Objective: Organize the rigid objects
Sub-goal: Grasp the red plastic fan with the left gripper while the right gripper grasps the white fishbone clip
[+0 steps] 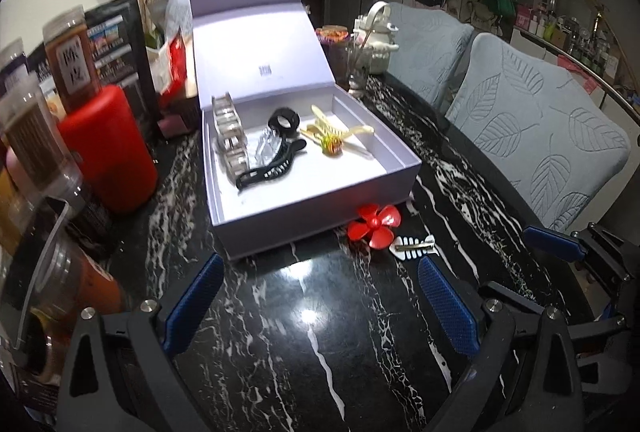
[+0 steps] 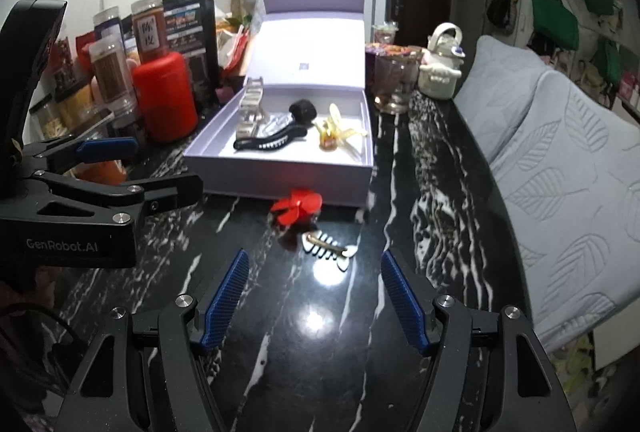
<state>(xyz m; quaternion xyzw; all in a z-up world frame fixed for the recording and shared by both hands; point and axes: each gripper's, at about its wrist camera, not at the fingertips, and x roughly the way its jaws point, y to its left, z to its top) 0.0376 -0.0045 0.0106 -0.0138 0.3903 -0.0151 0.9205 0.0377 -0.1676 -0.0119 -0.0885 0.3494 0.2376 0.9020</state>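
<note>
Black marble-patterned tabletop (image 2: 440, 160) with white veins ran away from both cameras, its right edge just beside two pale grey leaf-embossed chair backs (image 1: 552, 144) and its left side crowded with a red cylindrical canister (image 2: 166, 96) and lidded jars. Bare polished stone lay in front of both claws. An open lavender cardboard box (image 1: 312, 192) with its lid upright stood mid-table, holding a black toothed hair claw (image 1: 272, 164), a cream and yellow flower clip (image 1: 332, 136), a clear block-linked clip (image 1: 230, 136) and a black ring-shaped piece (image 1: 285, 121). One brown jar (image 2: 151, 28) bore a white label with Chinese characters, and "GenRobot.AI" was printed on the left gripper (image 2: 144, 168), seen side-on from the right wrist. Outside the box, touching its near wall, lay a red propeller-shaped flower clip (image 2: 298, 206), with a white fishbone-shaped hair clip (image 2: 326, 246) just nearer. The right gripper (image 2: 314, 302) stood open and empty, the fishbone clip just beyond its fingertips; the left gripper (image 1: 320, 306) was also spread wide, holding nothing.
</note>
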